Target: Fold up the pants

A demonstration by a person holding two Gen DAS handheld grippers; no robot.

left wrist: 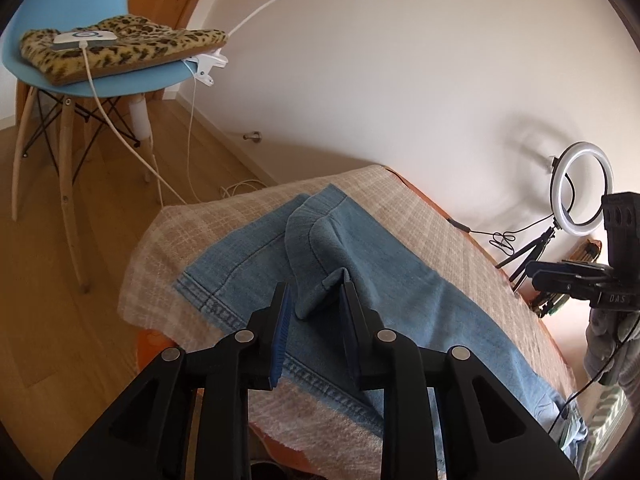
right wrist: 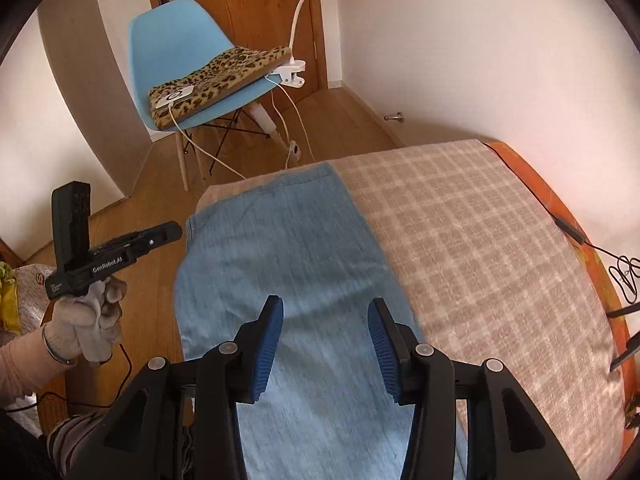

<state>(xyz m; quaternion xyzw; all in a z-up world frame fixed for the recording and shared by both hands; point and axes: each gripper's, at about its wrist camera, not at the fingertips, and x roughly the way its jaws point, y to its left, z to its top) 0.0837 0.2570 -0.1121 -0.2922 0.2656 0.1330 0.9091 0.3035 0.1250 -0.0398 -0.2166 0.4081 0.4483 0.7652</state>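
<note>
Left tongs stand slightly apart around a raised fold of the blue jeans; whether they pinch it is unclear. Right tongs gape empty above the blurred jeans, spread on a checked blanket.

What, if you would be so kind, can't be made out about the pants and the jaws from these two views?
- Left wrist view: whether the left gripper grips the raised fold of the pants; its black fingers hide any contact.
- Left wrist view: the right gripper is cut off by the frame edge; its jaws are unseen.
- Right wrist view: the pants are motion-blurred, seams unreadable.
- Both views: the waistband is hidden below the grippers.
</note>
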